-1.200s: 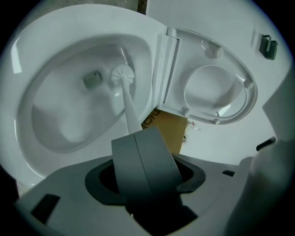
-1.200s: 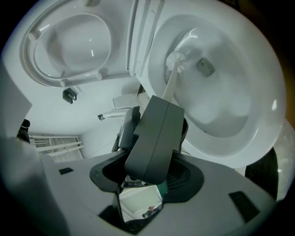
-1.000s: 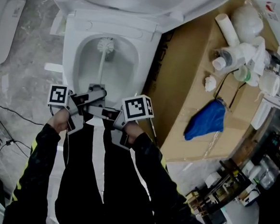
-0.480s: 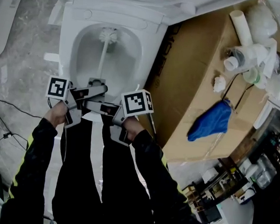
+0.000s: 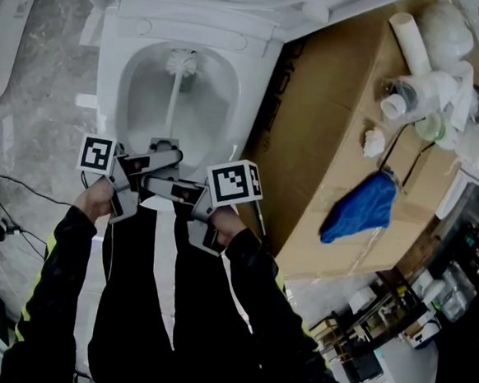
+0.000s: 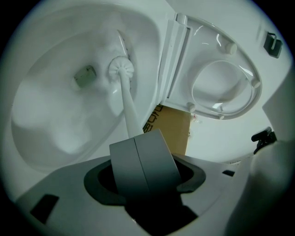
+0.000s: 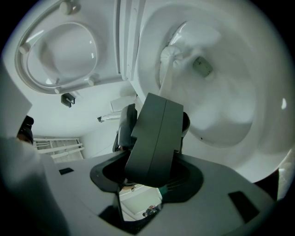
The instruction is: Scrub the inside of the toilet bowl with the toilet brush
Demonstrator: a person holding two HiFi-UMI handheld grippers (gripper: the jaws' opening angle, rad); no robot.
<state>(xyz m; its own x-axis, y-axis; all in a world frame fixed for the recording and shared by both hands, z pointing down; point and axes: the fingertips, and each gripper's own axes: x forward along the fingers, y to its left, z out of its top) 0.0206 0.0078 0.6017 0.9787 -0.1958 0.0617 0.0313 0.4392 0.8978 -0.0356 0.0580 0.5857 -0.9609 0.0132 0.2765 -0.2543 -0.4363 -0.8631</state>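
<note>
The white toilet brush (image 5: pixel 174 99) leans into the toilet bowl (image 5: pixel 107 85), its round head (image 5: pixel 181 60) against the bowl's rear wall. My left gripper (image 5: pixel 170 155) is shut on the near end of the handle. In the left gripper view the handle (image 6: pixel 129 110) runs from the shut left gripper (image 6: pixel 143 138) to the brush head (image 6: pixel 120 68) near the drain. My right gripper (image 5: pixel 159 190) sits just below the left one, also shut on the handle. In the right gripper view the handle (image 7: pixel 167 73) disappears behind the dark shut right gripper (image 7: pixel 161 99).
The seat and lid (image 6: pixel 221 87) are raised behind the bowl. A large cardboard box (image 5: pixel 325 152) stands right of the toilet, with a blue cloth (image 5: pixel 355 206) and white bottles and pipes (image 5: pixel 413 84) on it. Cables (image 5: pixel 17 185) lie on the floor at left.
The camera has shifted, so the toilet sits a little higher and further left in view. The brush head stays at the bowl's rear wall and both grippers keep their hold.
</note>
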